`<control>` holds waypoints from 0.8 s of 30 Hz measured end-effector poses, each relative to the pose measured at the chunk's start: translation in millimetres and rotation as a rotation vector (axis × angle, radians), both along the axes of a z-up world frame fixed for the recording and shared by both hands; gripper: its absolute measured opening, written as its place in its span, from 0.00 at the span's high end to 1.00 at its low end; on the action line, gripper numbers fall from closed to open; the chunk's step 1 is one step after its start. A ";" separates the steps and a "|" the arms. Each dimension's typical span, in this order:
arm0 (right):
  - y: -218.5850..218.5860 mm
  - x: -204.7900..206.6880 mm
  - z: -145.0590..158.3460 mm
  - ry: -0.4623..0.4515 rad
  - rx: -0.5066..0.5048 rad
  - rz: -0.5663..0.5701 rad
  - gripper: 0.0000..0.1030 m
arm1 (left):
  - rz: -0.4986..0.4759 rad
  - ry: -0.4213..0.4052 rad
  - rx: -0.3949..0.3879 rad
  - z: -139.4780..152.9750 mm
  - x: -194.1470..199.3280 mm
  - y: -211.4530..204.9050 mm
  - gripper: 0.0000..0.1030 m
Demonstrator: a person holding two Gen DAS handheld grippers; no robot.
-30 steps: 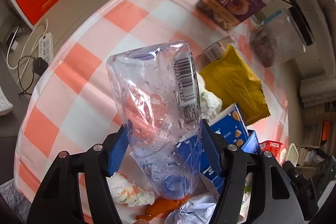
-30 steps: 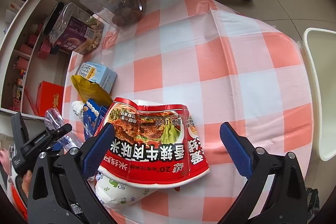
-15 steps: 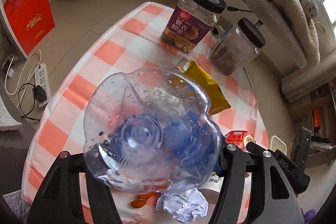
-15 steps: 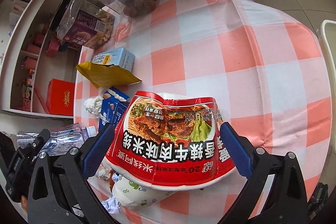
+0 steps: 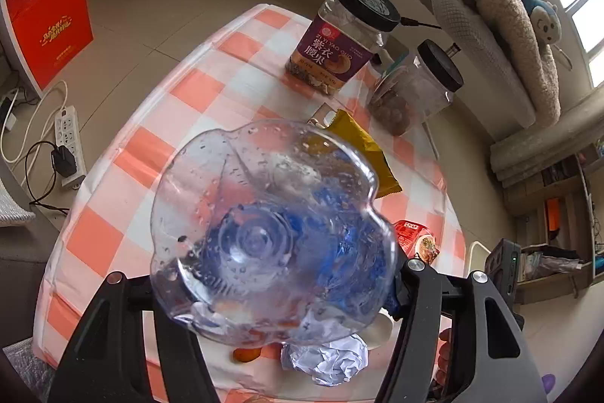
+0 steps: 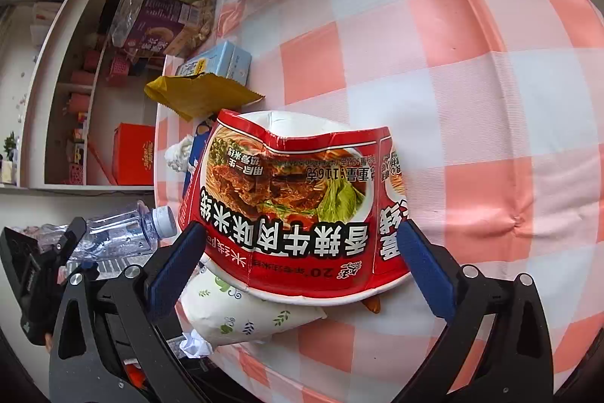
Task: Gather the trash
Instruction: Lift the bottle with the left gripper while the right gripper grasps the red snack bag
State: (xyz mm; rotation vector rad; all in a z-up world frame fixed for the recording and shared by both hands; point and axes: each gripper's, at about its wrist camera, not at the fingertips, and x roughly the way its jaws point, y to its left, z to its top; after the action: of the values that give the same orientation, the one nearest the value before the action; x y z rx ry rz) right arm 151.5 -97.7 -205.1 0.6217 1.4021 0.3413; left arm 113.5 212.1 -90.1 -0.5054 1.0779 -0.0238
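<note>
My left gripper [image 5: 264, 274] is shut on a clear crushed plastic bottle [image 5: 264, 237], held above the checked table with its base toward the camera. The bottle also shows in the right wrist view [image 6: 120, 233], cap pointing right. My right gripper [image 6: 298, 252] is wide, its jaws against both sides of a red upturned noodle bowl [image 6: 298, 203] that rests on the table. A white patterned bag [image 6: 241, 312] lies under the bowl's near edge. A crumpled paper ball [image 5: 328, 361], orange peel [image 5: 247, 354] and a yellow wrapper [image 5: 362, 150] lie on the cloth.
Two black-lidded jars [image 5: 347, 44] [image 5: 419, 89] stand at the table's far side. A light blue carton [image 6: 222, 63] and a dark blue box [image 6: 194, 157] lie near the wrapper. A red bag [image 5: 45, 21] and a power strip [image 5: 68, 135] are on the floor at left.
The left gripper lifted and tipped the bottle from upright to lying base toward the camera, and rose above the table. The right gripper moved forward around the noodle bowl.
</note>
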 end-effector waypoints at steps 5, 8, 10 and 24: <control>17.3 3.5 3.8 -0.057 -0.026 0.033 0.12 | -0.001 -0.003 0.021 0.5 -1.4 -1.3 0.39; 18.9 4.7 13.6 -0.123 -0.044 0.047 0.36 | -0.002 -0.018 0.031 3.9 -2.8 -1.6 0.39; 19.1 6.4 21.2 -0.146 -0.038 0.054 0.54 | -0.003 -0.022 0.028 5.0 -3.2 -1.8 0.39; -0.9 6.6 29.6 -0.206 -0.012 0.028 0.07 | 0.008 -0.040 0.006 12.4 -7.3 9.4 0.39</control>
State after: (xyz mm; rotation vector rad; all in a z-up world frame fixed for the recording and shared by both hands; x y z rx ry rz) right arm 158.2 -98.5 -175.5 0.5412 1.2151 0.4073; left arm 106.3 221.5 -77.7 -0.5015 1.0363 -0.0241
